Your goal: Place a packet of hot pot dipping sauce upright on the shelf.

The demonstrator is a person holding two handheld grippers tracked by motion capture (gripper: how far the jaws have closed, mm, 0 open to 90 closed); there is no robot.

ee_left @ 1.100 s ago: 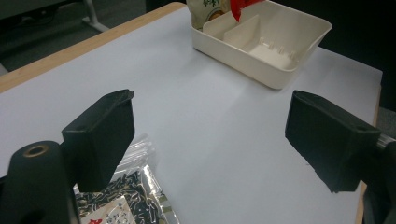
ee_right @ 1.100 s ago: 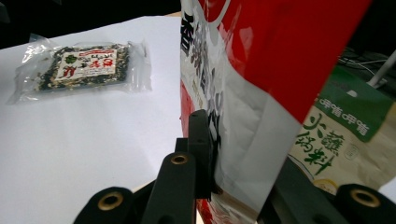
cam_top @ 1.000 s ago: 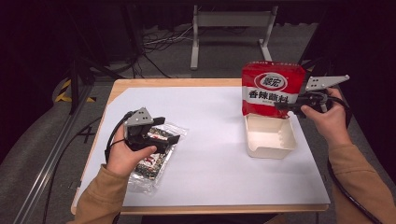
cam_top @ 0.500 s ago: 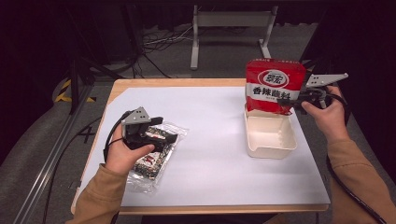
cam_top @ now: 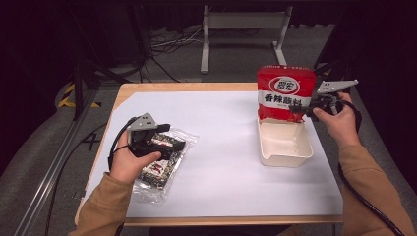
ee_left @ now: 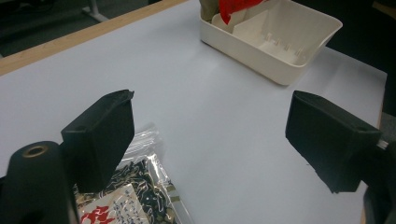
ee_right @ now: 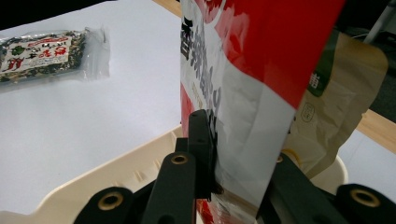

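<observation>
A red snack bag (cam_top: pixel 285 96) stands upright with its bottom in the far end of a cream bin (cam_top: pixel 290 160). My right gripper (cam_top: pixel 296 110) is shut on the bag's lower right edge; in the right gripper view the bag (ee_right: pixel 261 70) is pinched between the jaws of that gripper (ee_right: pixel 238 144). At the left, a clear packet of dark snacks (cam_top: pixel 162 167) lies flat on the white sheet. My left gripper (cam_top: pixel 174 137) hovers over the packet's far end, open, with the jaws of the gripper (ee_left: pixel 210 116) wide apart and the packet (ee_left: pixel 126 205) below the left jaw.
A tan packet (ee_right: pixel 327 93) leans in the bin behind the red bag. The bin (ee_left: pixel 280 70) is otherwise bare inside. A white sheet (cam_top: pixel 221 162) covers the wooden table (cam_top: pixel 187 87); dark floor, cables and a metal stand lie beyond the far edge.
My right gripper has shifted slightly left and down with the red bag, bringing it lower into the bin. The left hand has stayed over the clear packet.
</observation>
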